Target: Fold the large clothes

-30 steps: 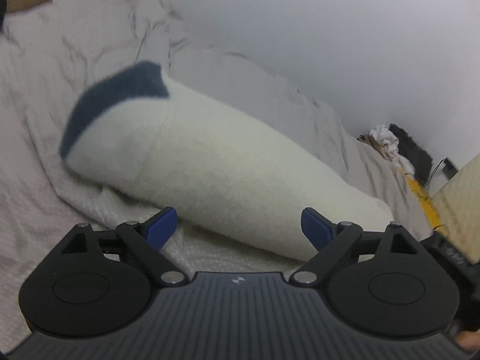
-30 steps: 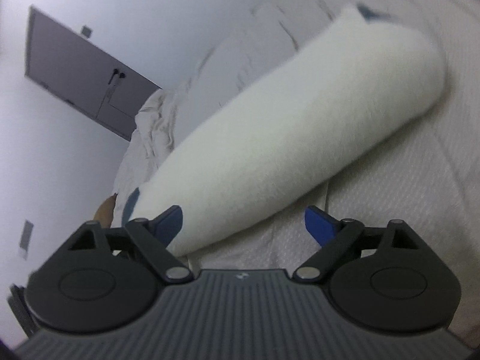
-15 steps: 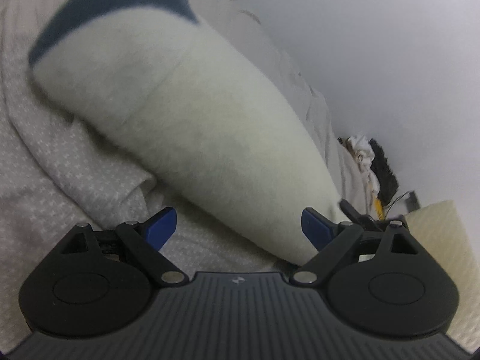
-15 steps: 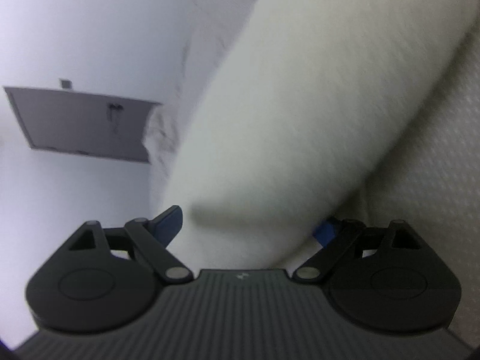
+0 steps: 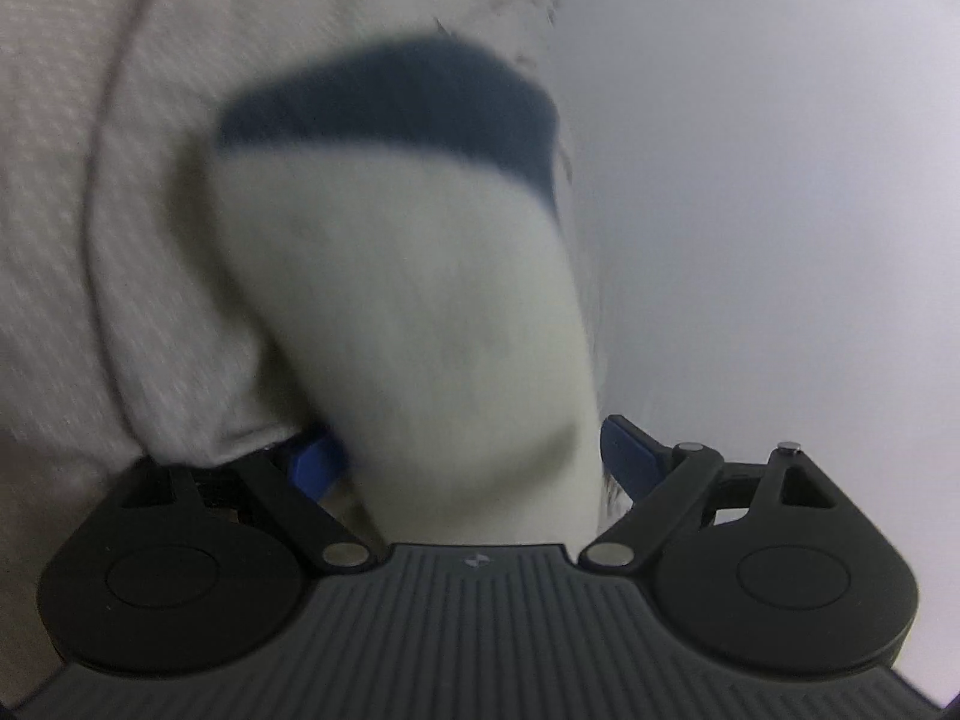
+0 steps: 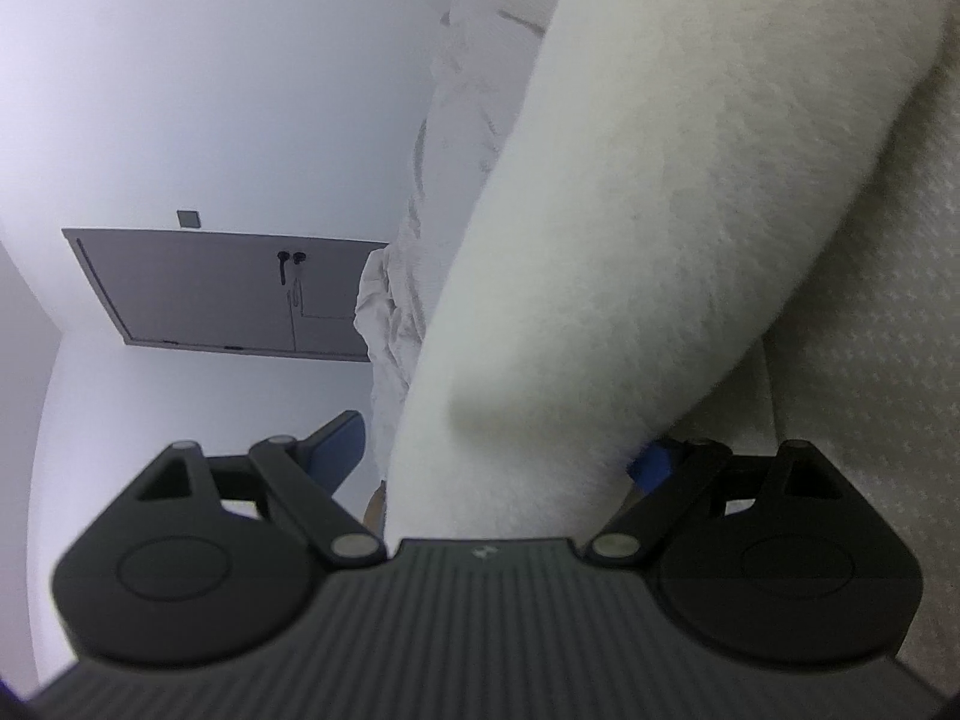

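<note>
While the cream fleece garment (image 5: 420, 312), folded into a thick roll with a navy band (image 5: 396, 102) at twelve o'clock, lies on the pale bedspread (image 5: 90, 180), each end sits between wide-spread jaws: left gripper (image 5: 468, 456), right gripper (image 6: 498, 450). Neither visibly pinches. Judged step: grasping both ends; next, closing firmly.

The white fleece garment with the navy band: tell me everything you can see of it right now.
The white fleece garment looks thick, fuzzy and cream-white, bunched into a long roll, with a navy band across its far end in the left wrist view. It lies on the patterned grey bedding. Each end sits between wide-spread blue fingers: the left gripper at one end, the right gripper at the other. Whether the pads press it is unclear; the image is blurred.
</note>
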A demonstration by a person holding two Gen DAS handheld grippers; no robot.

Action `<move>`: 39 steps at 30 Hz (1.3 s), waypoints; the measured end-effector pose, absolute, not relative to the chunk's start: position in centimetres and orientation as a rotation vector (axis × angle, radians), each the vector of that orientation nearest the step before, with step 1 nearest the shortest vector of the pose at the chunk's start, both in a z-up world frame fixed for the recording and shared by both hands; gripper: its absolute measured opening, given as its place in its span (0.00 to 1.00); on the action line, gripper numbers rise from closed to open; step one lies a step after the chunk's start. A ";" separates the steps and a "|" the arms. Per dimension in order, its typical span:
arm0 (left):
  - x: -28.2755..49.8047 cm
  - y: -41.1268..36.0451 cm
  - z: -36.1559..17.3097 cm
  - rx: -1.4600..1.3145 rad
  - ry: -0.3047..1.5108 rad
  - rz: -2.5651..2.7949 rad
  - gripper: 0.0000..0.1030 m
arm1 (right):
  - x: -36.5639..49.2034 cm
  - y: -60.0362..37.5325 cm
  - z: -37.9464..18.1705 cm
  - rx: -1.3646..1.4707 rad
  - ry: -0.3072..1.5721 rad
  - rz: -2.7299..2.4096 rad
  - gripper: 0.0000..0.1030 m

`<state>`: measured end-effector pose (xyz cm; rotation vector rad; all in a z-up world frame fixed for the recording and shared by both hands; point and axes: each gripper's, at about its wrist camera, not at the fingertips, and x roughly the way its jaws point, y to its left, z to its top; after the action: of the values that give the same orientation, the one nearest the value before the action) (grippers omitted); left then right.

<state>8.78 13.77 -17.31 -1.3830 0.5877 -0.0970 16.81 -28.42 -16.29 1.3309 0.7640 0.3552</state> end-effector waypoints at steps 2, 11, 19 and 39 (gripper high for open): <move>9.1 14.2 -17.6 -1.393 0.574 -0.077 0.88 | 16.5 -28.6 -16.5 1.333 0.772 0.330 0.89; 11.2 12.1 -15.1 -1.077 0.576 0.017 0.54 | 15.3 -30.5 -17.0 1.293 0.753 0.079 0.88; 11.8 11.1 -13.2 -0.902 0.523 0.018 0.45 | 16.3 -31.9 -16.6 1.183 0.675 -0.025 0.71; 0.4 10.4 -7.2 -0.764 0.405 -0.038 0.33 | 9.0 -31.9 -8.4 0.904 0.581 0.121 0.30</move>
<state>0.43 10.44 -7.20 -0.7643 0.4046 -0.0384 8.99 -31.90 -8.38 0.9044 0.5810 0.1213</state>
